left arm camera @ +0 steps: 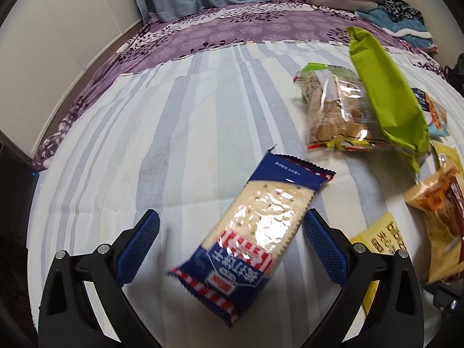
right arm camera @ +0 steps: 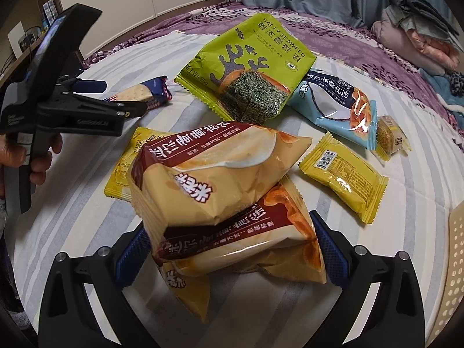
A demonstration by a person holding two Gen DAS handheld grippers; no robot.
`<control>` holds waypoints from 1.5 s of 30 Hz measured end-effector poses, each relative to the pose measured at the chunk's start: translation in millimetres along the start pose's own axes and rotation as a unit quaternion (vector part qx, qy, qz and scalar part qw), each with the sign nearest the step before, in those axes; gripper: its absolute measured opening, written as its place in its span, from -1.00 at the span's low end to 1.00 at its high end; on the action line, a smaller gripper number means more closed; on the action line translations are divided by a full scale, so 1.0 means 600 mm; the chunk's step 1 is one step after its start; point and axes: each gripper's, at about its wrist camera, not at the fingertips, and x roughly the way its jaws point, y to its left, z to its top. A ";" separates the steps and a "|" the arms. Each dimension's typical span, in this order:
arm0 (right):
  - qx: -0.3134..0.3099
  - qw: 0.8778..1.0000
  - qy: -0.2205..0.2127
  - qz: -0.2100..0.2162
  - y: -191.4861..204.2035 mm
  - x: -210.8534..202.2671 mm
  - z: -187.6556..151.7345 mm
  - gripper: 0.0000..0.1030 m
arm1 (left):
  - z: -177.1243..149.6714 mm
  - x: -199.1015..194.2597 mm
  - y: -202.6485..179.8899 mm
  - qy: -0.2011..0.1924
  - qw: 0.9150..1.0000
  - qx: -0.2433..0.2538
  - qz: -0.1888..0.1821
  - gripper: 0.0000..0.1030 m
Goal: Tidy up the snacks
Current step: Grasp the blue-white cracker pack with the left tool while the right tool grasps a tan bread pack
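A blue cracker packet (left arm camera: 255, 232) lies on the striped cloth (left arm camera: 145, 145) between the fingers of my open left gripper (left arm camera: 232, 229); neither pad presses it. It also shows in the right wrist view (right arm camera: 145, 94), beside the left gripper (right arm camera: 95, 95). My right gripper (right arm camera: 232, 237) is open around two tan and maroon chip bags (right arm camera: 220, 179) stacked on each other; whether the pads touch the lower bag I cannot tell. A green seaweed bag (right arm camera: 249, 69), a light blue bag (right arm camera: 336, 104) and a yellow packet (right arm camera: 345, 174) lie beyond.
A clear bag of brown snacks (left arm camera: 336, 110) lies under the green bag (left arm camera: 385, 92). A flat yellow packet (right arm camera: 124, 168) sits under the chip bags. A small yellow sweet (right arm camera: 391, 136) lies right. A perforated cream basket (right arm camera: 452, 275) stands at the right edge. Folded bedding (right arm camera: 420, 34) is behind.
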 end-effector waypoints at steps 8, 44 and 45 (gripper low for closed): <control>0.000 1.000 0.000 -0.001 0.002 0.002 -0.001 0.91 | -0.013 0.019 0.027 0.000 0.998 -0.054 -0.041 0.96; 0.016 1.000 -0.011 0.012 -0.004 -0.012 -0.008 0.84 | -0.041 -0.036 -0.006 -0.041 0.994 -0.061 -0.079 -0.05; 0.016 1.000 -0.012 0.011 -0.005 -0.013 -0.009 0.80 | -0.045 -0.044 -0.009 -0.044 0.994 -0.063 -0.083 -0.07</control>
